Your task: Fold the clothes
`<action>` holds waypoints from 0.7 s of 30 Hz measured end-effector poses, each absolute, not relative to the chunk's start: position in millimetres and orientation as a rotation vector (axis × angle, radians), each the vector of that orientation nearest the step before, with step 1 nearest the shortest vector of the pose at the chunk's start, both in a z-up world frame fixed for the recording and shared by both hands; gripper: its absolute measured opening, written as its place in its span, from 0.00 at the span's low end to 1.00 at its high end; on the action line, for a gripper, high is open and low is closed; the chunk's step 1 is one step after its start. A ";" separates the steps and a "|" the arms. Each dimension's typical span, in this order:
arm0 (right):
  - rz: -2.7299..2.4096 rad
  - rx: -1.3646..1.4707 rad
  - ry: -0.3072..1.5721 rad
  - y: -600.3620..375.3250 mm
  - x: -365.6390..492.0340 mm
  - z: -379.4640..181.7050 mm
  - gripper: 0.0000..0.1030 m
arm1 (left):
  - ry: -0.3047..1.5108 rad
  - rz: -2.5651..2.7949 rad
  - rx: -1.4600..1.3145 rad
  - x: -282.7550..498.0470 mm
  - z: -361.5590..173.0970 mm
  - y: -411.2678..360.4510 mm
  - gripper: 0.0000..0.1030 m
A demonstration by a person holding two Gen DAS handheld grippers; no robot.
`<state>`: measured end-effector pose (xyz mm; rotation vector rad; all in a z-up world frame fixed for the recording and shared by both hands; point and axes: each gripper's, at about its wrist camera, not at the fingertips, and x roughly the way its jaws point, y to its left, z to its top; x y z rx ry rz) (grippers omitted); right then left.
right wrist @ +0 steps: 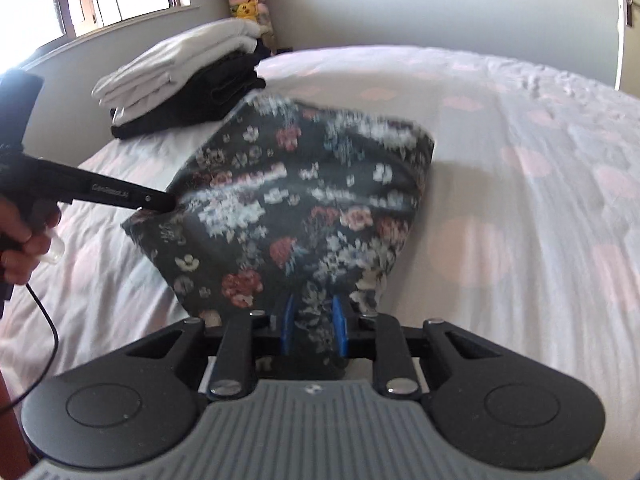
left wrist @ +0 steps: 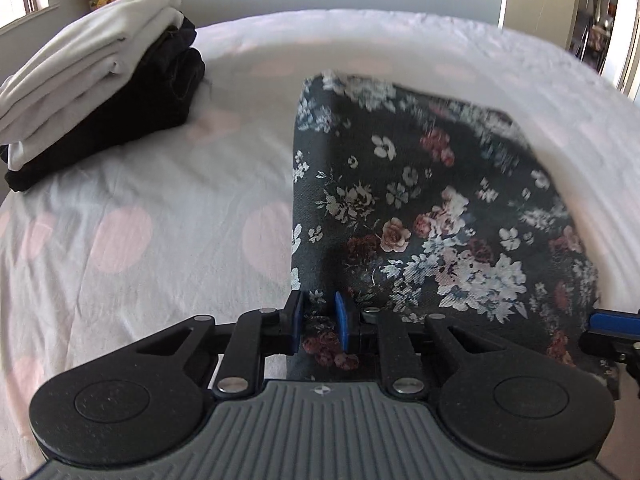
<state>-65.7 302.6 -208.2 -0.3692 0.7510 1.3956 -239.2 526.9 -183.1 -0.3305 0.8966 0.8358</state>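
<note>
**Holding the floral garment up by two points over the bed**

Hanging between my two tools is the dark cotton-like garment with white and pink flower print [right wrist: 304, 208]; it is lifted above the bed and looks blurred in both views, so I judge it is in motion. The left gripper [left wrist: 320, 322] has its blue-padded jaws nearly closed on one edge of the cloth, with a fold of fabric between them. The right gripper [right wrist: 312, 328] pinches another part of the same edge in the same way, narrow gap, cloth inside. I hold two separated points so the fabric can spread under its own weight and fall flat, which makes a clean crease possible.

Below is the white bed sheet with pale pink dots [right wrist: 520, 200], wide and soft, a good surface for laying the piece down. Far on the left side stands a pile of folded white and black clothes [left wrist: 100, 80], near the wall, well apart from the garment; I think finished pieces go there. How many folds this garment already has, I cannot tell.
</note>
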 end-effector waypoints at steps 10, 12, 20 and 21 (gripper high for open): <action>1.412 -0.342 0.767 300.0 -53.9 -205.4 0.23 | 0.915 0.867 -0.189 -233.9 -180.6 508.6 0.21; 1.400 -0.328 0.754 295.4 -53.4 -200.1 0.23 | 0.885 0.880 -0.113 -233.5 -170.6 498.1 0.21; 1.355 -0.231 0.653 308.9 -33.1 -174.7 0.23 | 0.645 0.912 -0.128 -223.7 -129.0 528.7 0.21; 1.357 -0.222 0.643 317.4 -27.9 -172.2 0.23 | 0.614 0.900 -0.181 -221.2 -127.5 540.2 0.21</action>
